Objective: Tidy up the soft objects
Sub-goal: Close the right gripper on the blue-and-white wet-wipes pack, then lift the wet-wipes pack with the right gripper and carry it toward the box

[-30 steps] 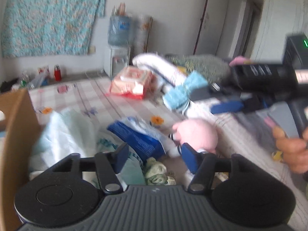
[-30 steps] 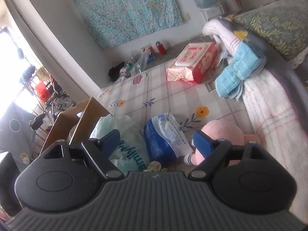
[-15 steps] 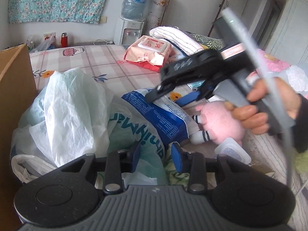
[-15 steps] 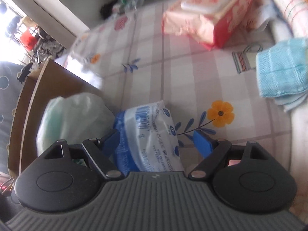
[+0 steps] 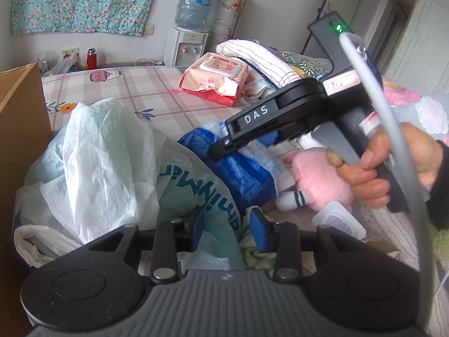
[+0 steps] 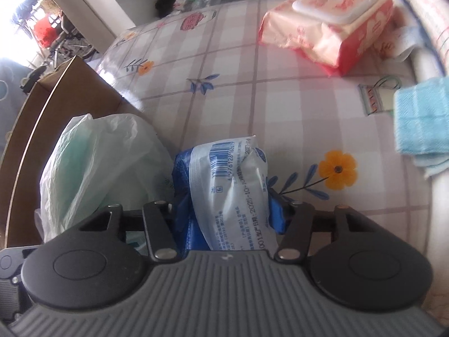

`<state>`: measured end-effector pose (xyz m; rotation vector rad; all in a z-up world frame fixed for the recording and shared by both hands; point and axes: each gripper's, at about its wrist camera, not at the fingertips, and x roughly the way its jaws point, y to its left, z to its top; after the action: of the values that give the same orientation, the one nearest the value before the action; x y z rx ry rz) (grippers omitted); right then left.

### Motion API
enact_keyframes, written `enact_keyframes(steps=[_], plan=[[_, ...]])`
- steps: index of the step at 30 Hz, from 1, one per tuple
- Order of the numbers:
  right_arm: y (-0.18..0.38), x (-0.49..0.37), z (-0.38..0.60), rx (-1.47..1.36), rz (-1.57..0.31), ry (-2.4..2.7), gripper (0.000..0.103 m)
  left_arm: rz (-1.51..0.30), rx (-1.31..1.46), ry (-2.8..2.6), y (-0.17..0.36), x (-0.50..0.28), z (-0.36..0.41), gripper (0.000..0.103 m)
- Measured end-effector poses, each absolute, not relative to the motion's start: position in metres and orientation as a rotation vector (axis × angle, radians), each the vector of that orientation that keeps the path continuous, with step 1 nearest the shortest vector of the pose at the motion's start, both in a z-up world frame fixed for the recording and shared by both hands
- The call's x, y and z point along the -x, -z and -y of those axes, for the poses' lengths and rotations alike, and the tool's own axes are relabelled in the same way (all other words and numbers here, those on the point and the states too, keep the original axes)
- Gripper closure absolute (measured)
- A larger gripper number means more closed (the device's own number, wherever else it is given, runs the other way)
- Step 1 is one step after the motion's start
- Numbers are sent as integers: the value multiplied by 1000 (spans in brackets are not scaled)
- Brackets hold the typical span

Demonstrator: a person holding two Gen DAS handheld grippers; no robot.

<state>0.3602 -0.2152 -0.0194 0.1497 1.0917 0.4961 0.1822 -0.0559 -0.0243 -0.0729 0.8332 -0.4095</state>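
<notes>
A blue and white soft pack (image 6: 230, 185) lies on the checked bed sheet (image 6: 252, 90). My right gripper (image 6: 227, 210) straddles it, its jaws closing, and both blue pads touch the pack's sides. In the left wrist view the same pack (image 5: 238, 174) lies beside a pink plush toy (image 5: 317, 179). A hand (image 5: 373, 168) holds the right gripper above them. My left gripper (image 5: 227, 223) sits low in front, shut on a fold of the white and teal plastic bag (image 5: 106, 154). Under its right finger lies a green-patterned cloth (image 5: 252, 252).
A cardboard box (image 5: 19, 129) stands at the left, against the bag. Farther back on the bed are a red and white wipes pack (image 5: 216, 81), a rolled white blanket (image 5: 261, 56) and a folded blue towel (image 6: 421, 118). A small clear tub (image 5: 339, 221) lies by the plush.
The right gripper swung in from the right, dropped over the blue and white pack and narrowed onto it. The left gripper sank a little and narrowed onto the plastic bag.
</notes>
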Motion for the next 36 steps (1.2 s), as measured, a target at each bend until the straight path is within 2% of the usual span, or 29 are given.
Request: enact_keyframes(steps=[8,11,13,17,30,36], plan=[[-31,-369,208,176,-887,-242,50,-828,83,407,24,-183,56,65],[-23,-378,193,407,-828,-114,50,-823,81,407,25,-182,56,65],[-9,-383,190,467,-862,-107,50,-822,83,408,26,-181,56,65],[5,-382,188,452,-886,-130,47,-819,84,412,26,-180,55,65],[-27,-356,207,130,-919,-277,45,-813,84,408,28,-180,58,64],[-35,-347,223,-80,-941,-386,41,-803,74,408,27,-180,63,58]])
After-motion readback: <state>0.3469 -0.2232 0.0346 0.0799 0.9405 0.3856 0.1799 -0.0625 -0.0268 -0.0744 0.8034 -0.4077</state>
